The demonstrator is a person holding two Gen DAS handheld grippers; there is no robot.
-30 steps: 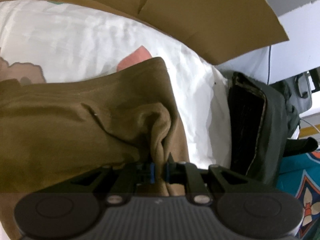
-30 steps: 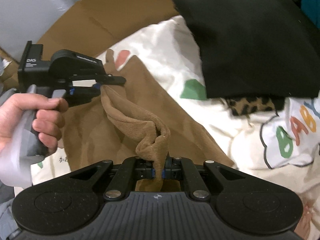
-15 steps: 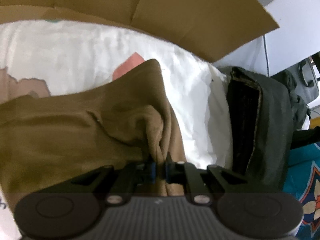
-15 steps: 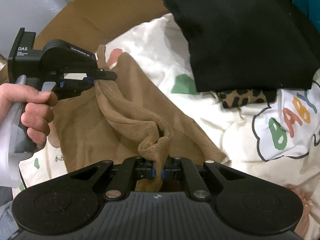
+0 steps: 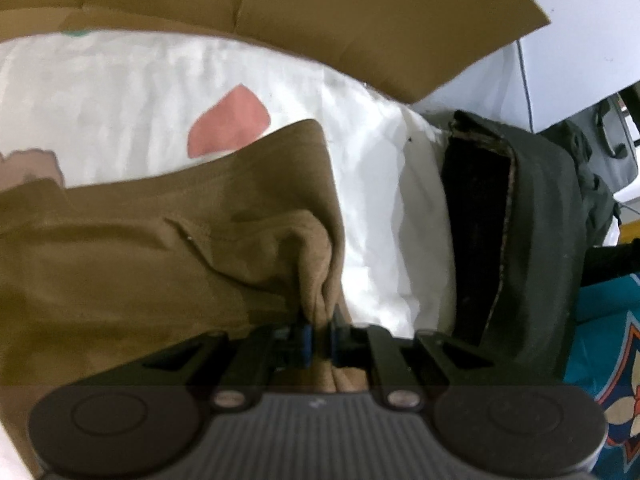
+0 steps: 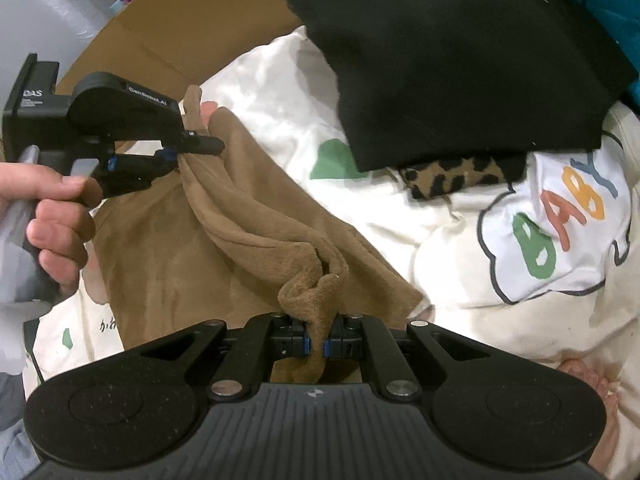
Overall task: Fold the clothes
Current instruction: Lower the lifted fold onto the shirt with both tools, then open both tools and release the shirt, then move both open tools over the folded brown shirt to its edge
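The white printed blanket [image 6: 460,264] is serving as the work surface, with a black folded garment [image 6: 460,52] already sitting at its far side. The brown garment [image 6: 168,264] is lying mid-fold, one edge lifted. Left gripper [image 6: 192,150] and right gripper [image 6: 316,346] are both pinching that edge, so laying it down is looking like what's left.

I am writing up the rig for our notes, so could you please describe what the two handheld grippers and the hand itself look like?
Both grippers are matte black plastic. The right gripper has a ribbed body, two round discs, silver screws and blue pads on its jaws. The left gripper looks the same in its own view; from the side it carries white lettering, including "DAS", and a grey handle. The hand on it is bare, with no glove.
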